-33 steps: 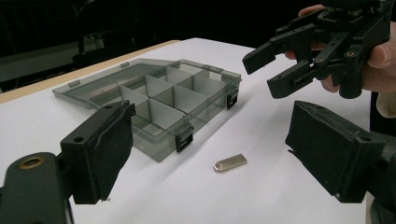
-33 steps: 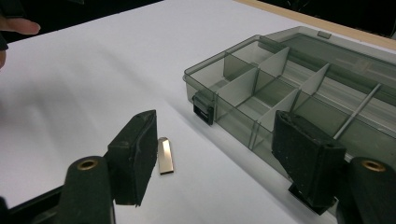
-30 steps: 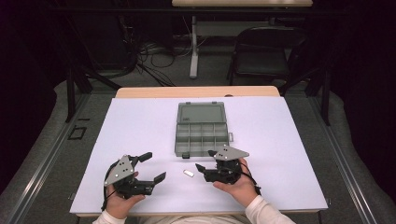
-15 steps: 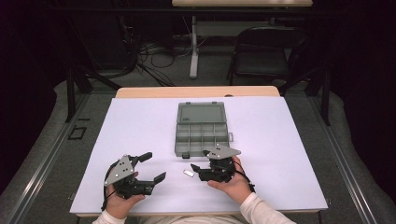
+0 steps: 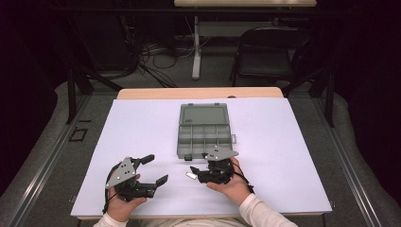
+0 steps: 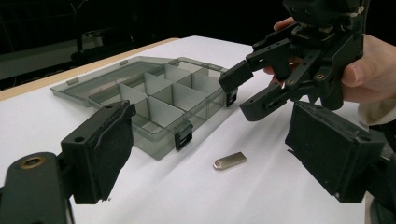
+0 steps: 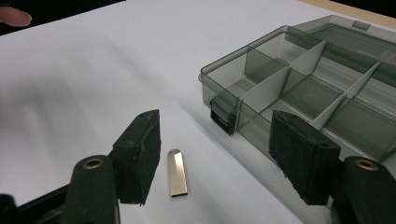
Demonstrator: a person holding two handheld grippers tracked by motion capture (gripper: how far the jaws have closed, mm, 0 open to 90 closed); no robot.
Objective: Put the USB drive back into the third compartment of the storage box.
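hovering right gripper (image 5: 193,173), jaws wide around metal drive (image 7: 177,173)
left gripper (image 5: 158,169) wide open, empty; organizer box (image 5: 203,131) at 12 o'clock.

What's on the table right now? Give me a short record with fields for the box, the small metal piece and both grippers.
box: grey organizer box, lid open and laid flat, compartments look empty
metal piece: small silver USB stick, flat on the table, just in front of the box
right gripper: right gripper open, jaws either side of the stick, not touching it
left gripper: left gripper open, holding nothing, apart from the stick
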